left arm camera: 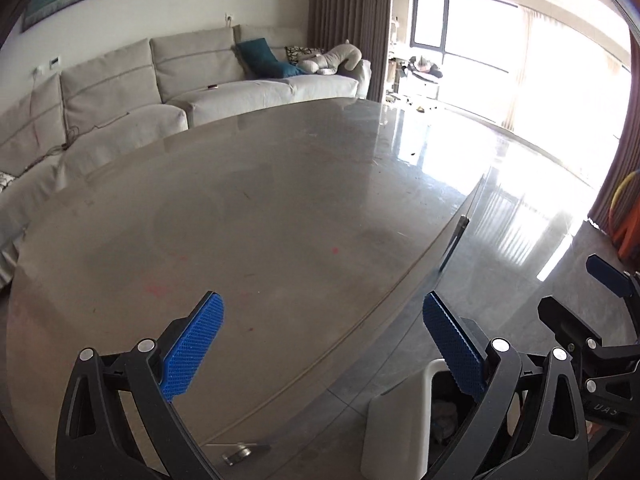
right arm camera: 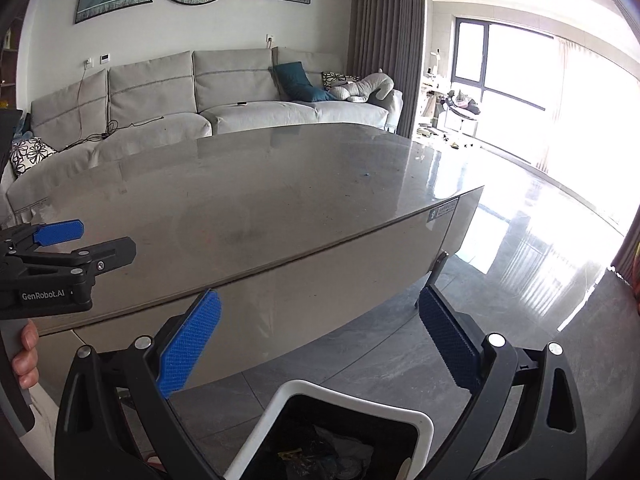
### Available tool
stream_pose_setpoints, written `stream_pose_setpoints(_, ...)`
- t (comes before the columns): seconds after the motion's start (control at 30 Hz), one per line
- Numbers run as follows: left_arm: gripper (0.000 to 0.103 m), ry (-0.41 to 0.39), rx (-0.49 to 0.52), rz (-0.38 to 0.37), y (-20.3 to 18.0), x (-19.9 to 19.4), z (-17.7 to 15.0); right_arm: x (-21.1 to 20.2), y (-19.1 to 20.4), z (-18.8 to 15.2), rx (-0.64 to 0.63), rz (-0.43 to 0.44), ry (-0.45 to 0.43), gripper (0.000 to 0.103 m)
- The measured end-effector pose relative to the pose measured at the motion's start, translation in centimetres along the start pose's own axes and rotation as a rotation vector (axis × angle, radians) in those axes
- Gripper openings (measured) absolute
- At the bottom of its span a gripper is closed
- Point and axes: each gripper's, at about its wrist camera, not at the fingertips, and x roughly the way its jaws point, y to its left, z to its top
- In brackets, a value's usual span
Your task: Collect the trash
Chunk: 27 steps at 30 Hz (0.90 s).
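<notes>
A white trash bin (right arm camera: pixel 420 420) with a black liner stands on the floor beside the grey table (right arm camera: pixel 260 196). Crumpled trash (right arm camera: pixel 320 456) lies inside it. My right gripper (right arm camera: pixel 320 344) is open and empty, just above the bin's rim. My left gripper (left arm camera: pixel 324 344) is open and empty over the table's near edge (left arm camera: pixel 280 220). The bin also shows in the left wrist view (left arm camera: pixel 394 420), low right. The right gripper shows at the right edge of the left wrist view (left arm camera: pixel 592 300). The left gripper shows at the left of the right wrist view (right arm camera: pixel 84 240).
A grey sofa (right arm camera: pixel 224 100) with cushions and a plush toy (right arm camera: pixel 368 86) runs behind the table. Glossy floor (right arm camera: pixel 540 240) stretches right toward bright windows and curtains. A small metal item (left arm camera: pixel 240 454) shows under the table edge.
</notes>
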Motion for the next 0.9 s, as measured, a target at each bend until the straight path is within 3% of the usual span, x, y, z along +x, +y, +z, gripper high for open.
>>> stream_pose_setpoints(0.23, 0.098, -0.046, -0.017, 0.093, 4.1, -2.1, 0.5, 2.0, 4.0, 3.0, 0.007, 0.060, -0.015, 0.098)
stream_pose_setpoints(0.53, 0.098, -0.061, -0.083, 0.135, 7.9, -2.6, 1.1, 2.9, 8.3, 5.2, -0.030, 0.098, -0.037, 0.098)
stream_pose_setpoints(0.9, 0.098, -0.074, -0.108, 0.165, 9.6, -3.1, 0.6, 2.6, 10.6, 6.0, -0.065, 0.105, -0.065, 0.098)
